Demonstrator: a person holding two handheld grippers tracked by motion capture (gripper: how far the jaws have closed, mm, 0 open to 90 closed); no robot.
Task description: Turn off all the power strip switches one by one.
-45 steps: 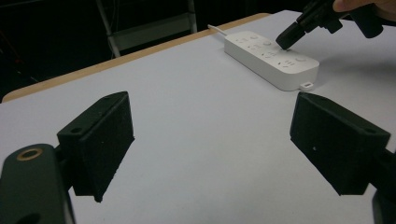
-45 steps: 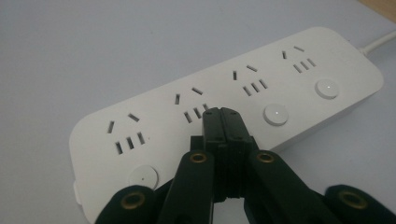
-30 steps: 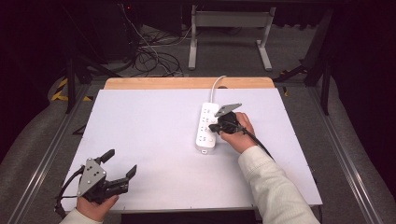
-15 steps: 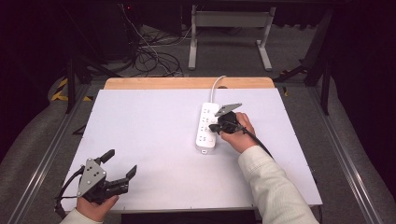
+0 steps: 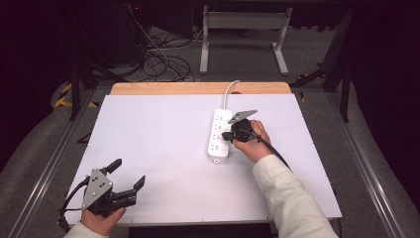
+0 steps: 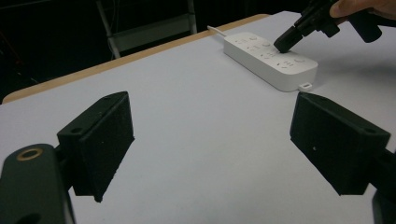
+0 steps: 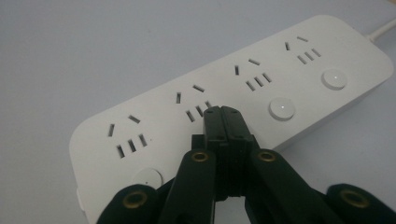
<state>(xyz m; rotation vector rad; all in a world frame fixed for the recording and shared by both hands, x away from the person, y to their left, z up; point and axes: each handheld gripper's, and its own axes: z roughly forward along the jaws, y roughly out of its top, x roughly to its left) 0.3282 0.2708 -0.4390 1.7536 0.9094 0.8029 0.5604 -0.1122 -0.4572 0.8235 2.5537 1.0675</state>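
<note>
A white power strip (image 5: pixel 219 136) lies right of centre on a pale table (image 5: pixel 163 139) in the high view, its white cord (image 5: pixel 229 88) running off toward the wooden far edge at the top of the frame. The right gripper (image 5: pixel 229 135), held in a hand (image 5: pixel 252 141) with a cream sleeve (image 5: pixel 289 198), comes in from the strip's right side with its tips over the strip's middle. In the right gripper view the two black jaws are pressed together with nothing between them, their joined tips down at the strip's face (image 7: pixel 233 93), just beside a round button (image 7: pixel 282 108) in the centre of the frame; whether they touch the plastic cannot be told. The strip shows four socket groups, each with a button beside it. At the lower left of the high view, the left gripper (image 5: pixel 127 174) sits well apart from the strip, near the table's front edge. In the left gripper view its jaws stand wide apart, holding nothing, above bare tabletop, with the strip (image 6: pixel 268 58) at the upper right.
</note>
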